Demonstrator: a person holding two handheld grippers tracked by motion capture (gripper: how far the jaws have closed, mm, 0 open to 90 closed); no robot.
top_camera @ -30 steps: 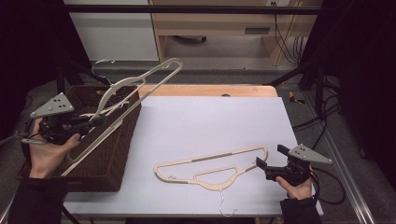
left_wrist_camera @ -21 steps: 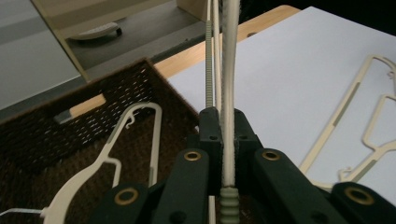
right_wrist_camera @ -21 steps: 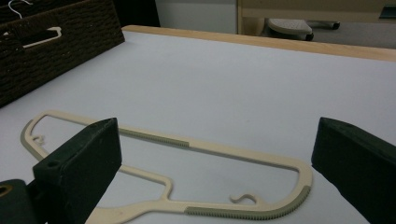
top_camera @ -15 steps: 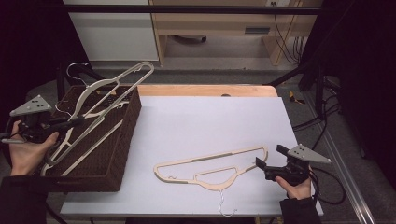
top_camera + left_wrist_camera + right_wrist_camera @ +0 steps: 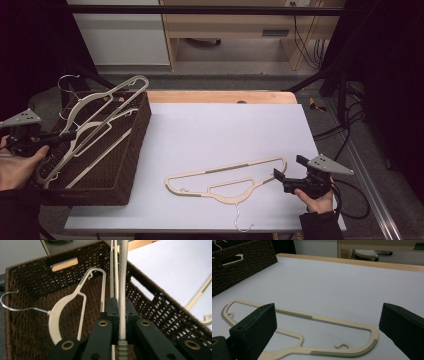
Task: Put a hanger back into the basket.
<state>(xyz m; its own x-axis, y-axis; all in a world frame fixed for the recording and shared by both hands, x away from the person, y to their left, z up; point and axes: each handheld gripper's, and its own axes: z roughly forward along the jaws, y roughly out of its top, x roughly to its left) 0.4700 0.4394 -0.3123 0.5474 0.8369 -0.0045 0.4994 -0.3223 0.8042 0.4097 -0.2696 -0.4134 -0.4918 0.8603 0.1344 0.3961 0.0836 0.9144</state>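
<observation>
Over the basket – left hand-held gripper, clamping a hanger, has sunk lower.

Table: pale grey top, wooden strip along far edge. Dark wicker basket sits at its left end. Cream hanger lies flat near the front right, hook overhanging the front edge.

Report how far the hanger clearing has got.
Done: one cream hanger lies in the wicker basket. In hand: the left tool is shut on a second hanger, tilted over the basket. Left: the hanger on the table, with the open right tool beside it.
</observation>
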